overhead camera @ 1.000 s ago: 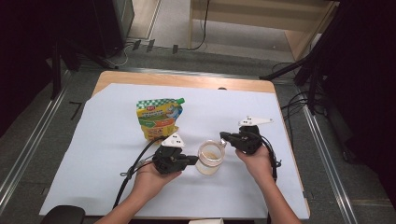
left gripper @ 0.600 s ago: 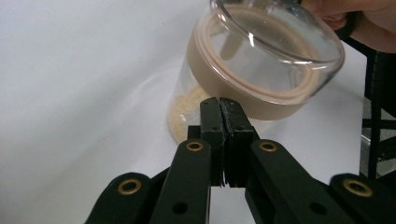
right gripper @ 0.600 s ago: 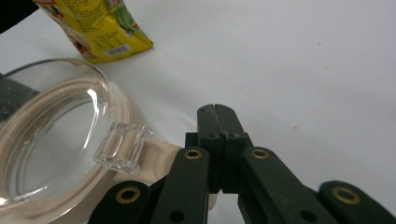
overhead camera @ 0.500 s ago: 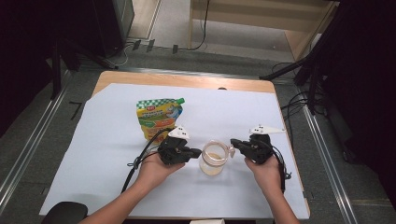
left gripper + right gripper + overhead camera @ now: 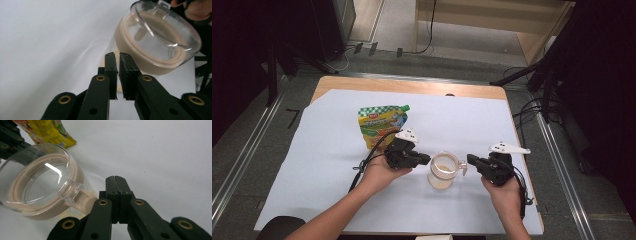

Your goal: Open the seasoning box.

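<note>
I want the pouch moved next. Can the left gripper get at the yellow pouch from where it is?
Probably yes. The yellow pouch lies flat on the white sheet just beyond the left gripper, with nothing between them. The jar sits off to the other side, out of the way.

Clear lidded jar [image 5: 443, 170], beige contents, upright on white sheet
</note>
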Demonstrator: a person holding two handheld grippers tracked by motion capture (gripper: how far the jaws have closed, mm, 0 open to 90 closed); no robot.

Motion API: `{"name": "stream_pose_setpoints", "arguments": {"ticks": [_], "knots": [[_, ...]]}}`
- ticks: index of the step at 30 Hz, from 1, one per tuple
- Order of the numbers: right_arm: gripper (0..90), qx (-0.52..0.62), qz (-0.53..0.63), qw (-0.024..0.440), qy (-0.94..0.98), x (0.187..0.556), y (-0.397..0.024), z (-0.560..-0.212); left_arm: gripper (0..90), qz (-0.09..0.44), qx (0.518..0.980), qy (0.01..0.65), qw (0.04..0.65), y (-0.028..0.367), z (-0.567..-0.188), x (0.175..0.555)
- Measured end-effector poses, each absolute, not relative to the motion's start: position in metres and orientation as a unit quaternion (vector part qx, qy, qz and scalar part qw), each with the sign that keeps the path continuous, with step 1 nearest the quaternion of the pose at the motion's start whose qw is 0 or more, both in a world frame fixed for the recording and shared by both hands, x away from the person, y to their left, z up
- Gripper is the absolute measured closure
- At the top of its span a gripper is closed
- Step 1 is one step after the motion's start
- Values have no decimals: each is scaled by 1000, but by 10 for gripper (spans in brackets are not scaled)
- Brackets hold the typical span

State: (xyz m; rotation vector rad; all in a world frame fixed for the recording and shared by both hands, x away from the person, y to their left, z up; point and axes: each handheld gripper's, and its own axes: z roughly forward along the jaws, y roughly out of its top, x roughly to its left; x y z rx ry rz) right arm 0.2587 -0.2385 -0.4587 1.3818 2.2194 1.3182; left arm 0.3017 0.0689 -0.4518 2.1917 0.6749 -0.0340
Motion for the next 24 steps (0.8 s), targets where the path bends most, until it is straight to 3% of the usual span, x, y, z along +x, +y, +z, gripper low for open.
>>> {"name": "stream_pose_setpoints", "arguments": {"ticks": [6,13,15,19,24], "knots": [[900,465,441,101,761,241,-246,-460,559,-25,864,272,423,78,-448,305],[900,454,434,100,772,241,-242,-460,421,-40,876,202,436,72,-436,299],[900,454,435,96,772,241,-241,-460,345,-58,877,192,437,70,-433,299],[900,452,429,90,777,242,-239,-461,155,-43,888,161,428,63,-432,297],[900,454,428,90,776,242,-238,-462,122,-42,900,132,412,52,-439,297]]}}
